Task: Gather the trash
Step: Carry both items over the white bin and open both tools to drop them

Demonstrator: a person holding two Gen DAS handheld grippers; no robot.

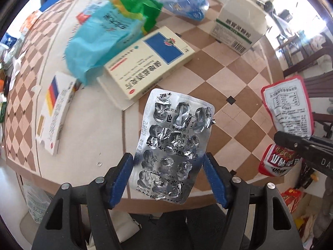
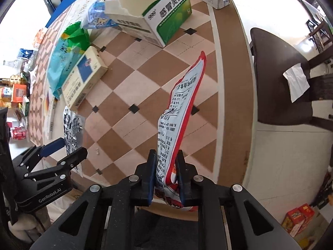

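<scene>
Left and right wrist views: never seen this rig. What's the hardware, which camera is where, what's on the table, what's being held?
No robot arm: a person carries two handheld grippers, each with a fisheye camera looking along its fingers.

In the left wrist view, the left gripper grips an emptied foil blister pack.

In the right wrist view, the right gripper is shut on a red and white snack wrapper.

Still on the checkered table: a cream and blue medicine box, a green and white box with an open top, and a teal plastic bag.

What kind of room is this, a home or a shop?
Probably a home dining area: a checker-patterned table strewn with medicine boxes, a dark wooden chair beside it, and a tiled floor.
</scene>
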